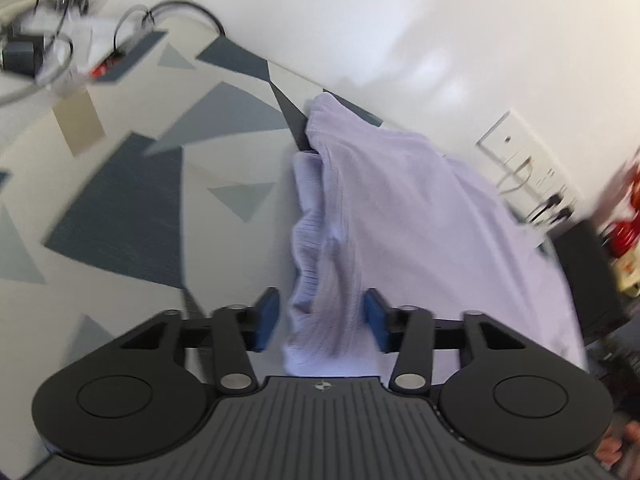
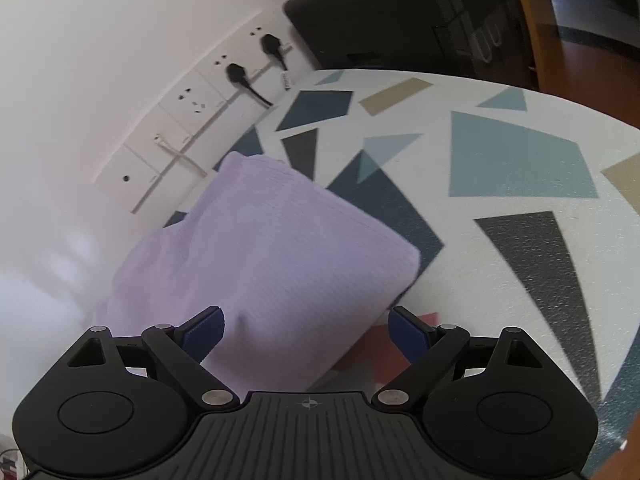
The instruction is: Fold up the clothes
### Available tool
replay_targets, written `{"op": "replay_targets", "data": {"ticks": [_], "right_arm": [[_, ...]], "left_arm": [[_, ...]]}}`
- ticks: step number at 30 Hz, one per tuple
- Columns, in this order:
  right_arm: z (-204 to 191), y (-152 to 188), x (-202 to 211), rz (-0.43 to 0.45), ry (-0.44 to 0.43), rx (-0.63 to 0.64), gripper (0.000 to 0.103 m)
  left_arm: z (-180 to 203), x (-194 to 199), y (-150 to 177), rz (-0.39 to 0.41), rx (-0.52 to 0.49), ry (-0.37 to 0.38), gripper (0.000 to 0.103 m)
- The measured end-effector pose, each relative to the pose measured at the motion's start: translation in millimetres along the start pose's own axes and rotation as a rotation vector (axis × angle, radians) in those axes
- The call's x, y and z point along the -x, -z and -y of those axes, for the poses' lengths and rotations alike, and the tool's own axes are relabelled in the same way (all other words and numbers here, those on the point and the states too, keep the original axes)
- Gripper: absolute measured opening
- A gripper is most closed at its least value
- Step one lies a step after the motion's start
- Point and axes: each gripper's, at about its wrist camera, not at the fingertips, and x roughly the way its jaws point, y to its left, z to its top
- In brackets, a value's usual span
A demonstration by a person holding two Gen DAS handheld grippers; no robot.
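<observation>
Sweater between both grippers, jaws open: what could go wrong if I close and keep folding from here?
1. The left gripper straddles a bunched, layered edge of the sweater; closing may pinch several layers or miss the one you want.
2. The right gripper is wide open, with one blue pad resting on the cloth; closing may grab a loose pucker, skewing the fold.
3. The sweater lies against the wall near plugged sockets; a swing could snag the cords.

The finely ribbed pale lilac knit garment [image 2: 264, 264] lay on a white tablecloth [image 2: 460, 264] printed with navy, grey-blue, charcoal and tan triangular shapes; gripper pads [image 2: 204, 334] were blue.
</observation>
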Motion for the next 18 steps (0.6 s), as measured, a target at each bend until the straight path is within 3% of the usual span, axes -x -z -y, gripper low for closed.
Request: {"op": "replay_targets", "data": {"ticks": [1, 2, 6, 10, 12, 15, 17, 18], "right_arm": [[-3, 2, 1, 0.000, -0.002, 0.013, 0.088], [-6, 3, 1, -0.002, -0.005, 0.023, 0.088], [-11, 2, 1, -0.003, 0.002, 0.028, 0.087], [-10, 1, 1, 0.028, 0.039, 0.027, 0.087], [-7, 3, 1, 0.034, 0.057, -0.001, 0.087], [-1, 8, 0, 0.028, 0.100, -0.027, 0.088], [5, 10, -3, 0.005, 0.101, -0.043, 0.088], [8, 9, -6, -0.007, 0.087, -0.063, 0.088]], "left_arm": [[-2, -2, 0, -0.002, 0.032, 0.032, 0.017], [-3, -1, 2, 0.006, 0.067, 0.043, 0.012], [-3, 25, 12, 0.129, 0.118, 0.093, 0.011], [-21, 22, 27, 0.097, 0.206, 0.023, 0.011], [-18, 20, 33, 0.085, 0.192, -0.004, 0.016], [-10, 20, 29, 0.073, 0.159, -0.048, 0.031], [-8, 18, 25, 0.059, 0.147, -0.068, 0.046], [-7, 15, 24, 0.039, 0.148, -0.087, 0.063]]}}
